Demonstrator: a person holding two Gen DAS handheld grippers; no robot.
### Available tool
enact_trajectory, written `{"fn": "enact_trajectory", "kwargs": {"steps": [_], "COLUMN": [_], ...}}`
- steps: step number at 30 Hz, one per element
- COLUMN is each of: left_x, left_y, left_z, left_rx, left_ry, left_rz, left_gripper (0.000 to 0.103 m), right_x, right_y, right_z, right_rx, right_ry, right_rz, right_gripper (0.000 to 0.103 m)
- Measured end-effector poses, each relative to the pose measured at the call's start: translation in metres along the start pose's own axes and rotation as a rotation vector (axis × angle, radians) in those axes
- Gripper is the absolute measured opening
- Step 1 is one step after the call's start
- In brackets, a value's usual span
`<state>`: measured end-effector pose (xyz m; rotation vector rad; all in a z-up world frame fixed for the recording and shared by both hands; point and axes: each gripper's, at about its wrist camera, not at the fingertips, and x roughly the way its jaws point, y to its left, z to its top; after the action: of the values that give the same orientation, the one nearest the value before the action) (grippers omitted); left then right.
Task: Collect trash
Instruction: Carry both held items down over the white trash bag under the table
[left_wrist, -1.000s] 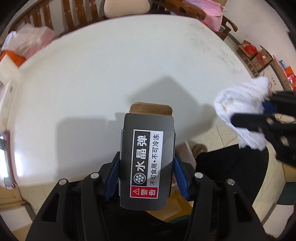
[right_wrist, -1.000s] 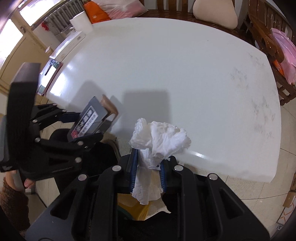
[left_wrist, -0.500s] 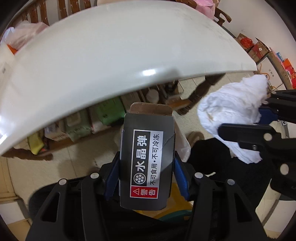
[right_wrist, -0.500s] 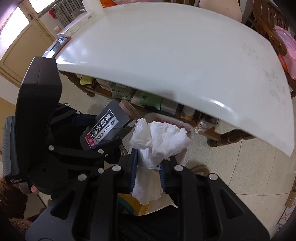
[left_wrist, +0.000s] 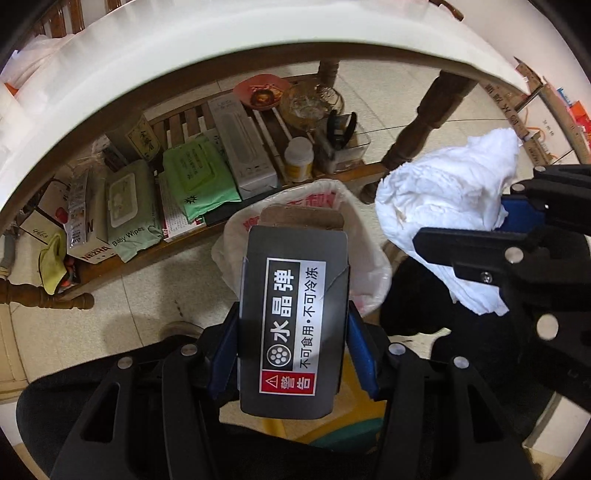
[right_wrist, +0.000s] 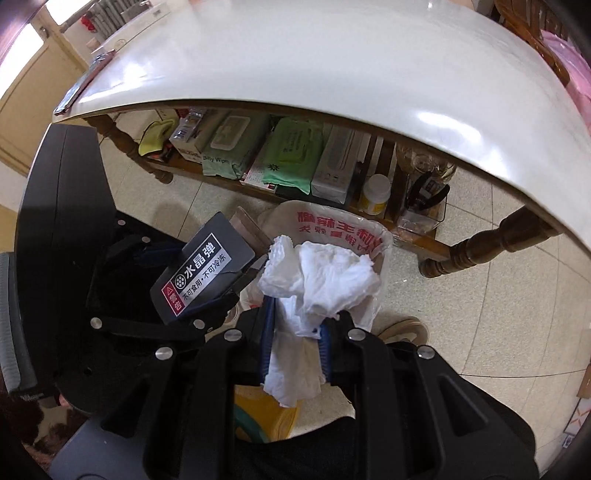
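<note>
My left gripper (left_wrist: 291, 332) is shut on a dark grey carton (left_wrist: 291, 321) with a black-and-white Chinese label and a red warning tag. The carton hangs over the near rim of a waste bin lined with a white plastic bag (left_wrist: 369, 258). To its right, my right gripper (left_wrist: 517, 218) is shut on a crumpled white tissue (left_wrist: 443, 206). In the right wrist view the tissue (right_wrist: 325, 280) sticks out of the right gripper (right_wrist: 303, 310) directly above the bag's mouth (right_wrist: 332, 221). The carton (right_wrist: 203, 273) in the left gripper (right_wrist: 188, 280) sits just left of it.
The white tabletop (left_wrist: 221, 37) arches overhead. Below it, a wooden shelf (left_wrist: 192, 118) holds wipe packs, boxes and a small bottle (left_wrist: 299, 162). A turned table leg (left_wrist: 424, 122) stands right of the bin. A shoe (right_wrist: 402, 328) rests on the tiled floor.
Both grippers have sunk from above the tabletop to below its edge. The shelf and the lined bin have come into view beneath them. Both grips are unchanged.
</note>
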<state>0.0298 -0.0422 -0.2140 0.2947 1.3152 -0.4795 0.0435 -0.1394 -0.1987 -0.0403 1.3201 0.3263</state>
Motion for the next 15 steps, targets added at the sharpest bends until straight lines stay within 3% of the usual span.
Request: {"fn": "enact_trajectory", "kwargs": {"steps": [15], "left_x": [0.079], "left_y": [0.02], "left_z": [0.014], "left_rx": [-0.095], "left_ry": [0.117], "left_rz": [-0.097], "left_gripper": [0.053], "right_x": [0.053], "right_y": [-0.029], "right_z": [-0.008], "right_rx": [0.092], "right_ry": [-0.043], "right_rz": [-0.027], "right_gripper": [0.021]}}
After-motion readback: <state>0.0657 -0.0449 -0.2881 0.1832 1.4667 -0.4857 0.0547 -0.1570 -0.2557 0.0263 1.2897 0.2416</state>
